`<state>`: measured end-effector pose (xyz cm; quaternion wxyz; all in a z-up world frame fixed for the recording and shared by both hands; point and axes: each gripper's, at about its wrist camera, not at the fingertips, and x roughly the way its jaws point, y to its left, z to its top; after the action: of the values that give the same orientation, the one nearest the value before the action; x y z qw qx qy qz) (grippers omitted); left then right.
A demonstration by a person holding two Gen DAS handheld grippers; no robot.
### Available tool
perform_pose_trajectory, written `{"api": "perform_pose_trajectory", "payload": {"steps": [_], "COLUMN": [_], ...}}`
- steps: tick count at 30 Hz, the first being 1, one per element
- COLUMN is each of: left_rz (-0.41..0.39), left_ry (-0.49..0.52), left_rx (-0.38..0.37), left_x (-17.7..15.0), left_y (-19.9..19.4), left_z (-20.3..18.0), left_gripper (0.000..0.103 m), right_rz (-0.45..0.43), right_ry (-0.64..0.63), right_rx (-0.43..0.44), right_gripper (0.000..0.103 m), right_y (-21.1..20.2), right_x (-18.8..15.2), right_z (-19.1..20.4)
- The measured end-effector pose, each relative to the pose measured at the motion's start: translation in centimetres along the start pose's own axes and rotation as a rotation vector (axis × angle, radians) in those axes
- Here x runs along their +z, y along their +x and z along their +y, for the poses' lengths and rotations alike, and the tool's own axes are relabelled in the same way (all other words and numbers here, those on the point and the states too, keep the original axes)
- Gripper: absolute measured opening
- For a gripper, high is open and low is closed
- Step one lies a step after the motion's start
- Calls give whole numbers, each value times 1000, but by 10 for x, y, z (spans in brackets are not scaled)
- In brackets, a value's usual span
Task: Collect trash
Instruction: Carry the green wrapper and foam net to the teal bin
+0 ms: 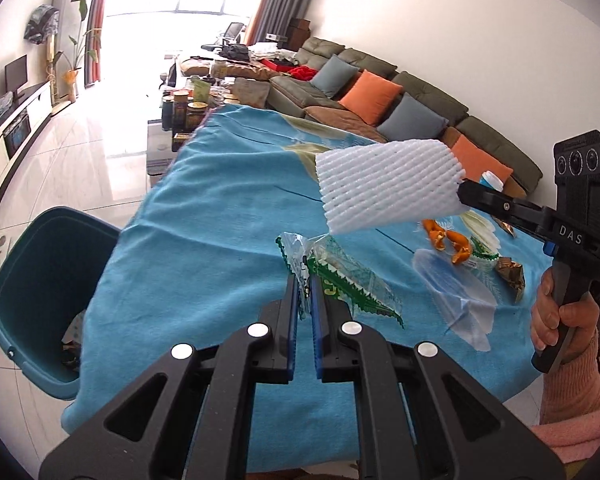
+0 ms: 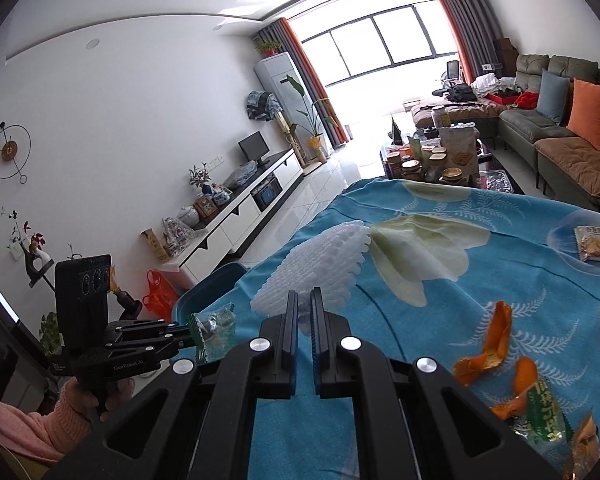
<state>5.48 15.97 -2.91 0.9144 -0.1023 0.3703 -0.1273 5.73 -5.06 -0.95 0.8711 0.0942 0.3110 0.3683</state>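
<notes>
Blue-clothed desk [image 1: 204, 216]: left hand-held gripper [image 1: 305, 280] clamps clear wrapper [image 1: 340, 268], right hand-held gripper [image 2: 305, 300] clamps foam net [image 2: 320, 264]; bin [image 1: 40, 280] at 9 o'clock only fully visible in left view.

Both grippers, left [image 1: 305, 280] and right [image 2: 305, 300], clamp shut, angled downward.

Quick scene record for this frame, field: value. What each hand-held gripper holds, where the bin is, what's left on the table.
left hand-held gripper: shut on clear green-printed wrapper
right hand-held gripper: shut on white foam fruit net
bin: teal, on floor beside table's edge, some trash inside
table cover: blue floral cloth
left on table: orange peels, cracker packet, green snack wrapper
</notes>
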Motion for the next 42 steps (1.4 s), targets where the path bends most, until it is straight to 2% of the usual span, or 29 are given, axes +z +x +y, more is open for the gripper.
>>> {"api": "perform_pose_trajectory", "payload": {"steps": [9, 19, 30, 42], "left_rz": [-65, -92, -82, -46], "left_ry": [-100, -185, -247, -299], "left_rx": [113, 224, 295, 335], "left_x": [-6, -12, -21, -30], "left_y": [-42, -68, -73, -59], "left_z": [61, 113, 149, 175], "left_gripper": [7, 7, 7, 7], "right_rz": [58, 110, 168, 227], "right_ry": [-36, -92, -145, -187], "right_rx": [72, 136, 159, 156], "right_gripper": [5, 5, 5, 5], "right_y": [47, 89, 128, 164], "right_x": [3, 12, 15, 13], "right_z": [33, 69, 103, 125]}}
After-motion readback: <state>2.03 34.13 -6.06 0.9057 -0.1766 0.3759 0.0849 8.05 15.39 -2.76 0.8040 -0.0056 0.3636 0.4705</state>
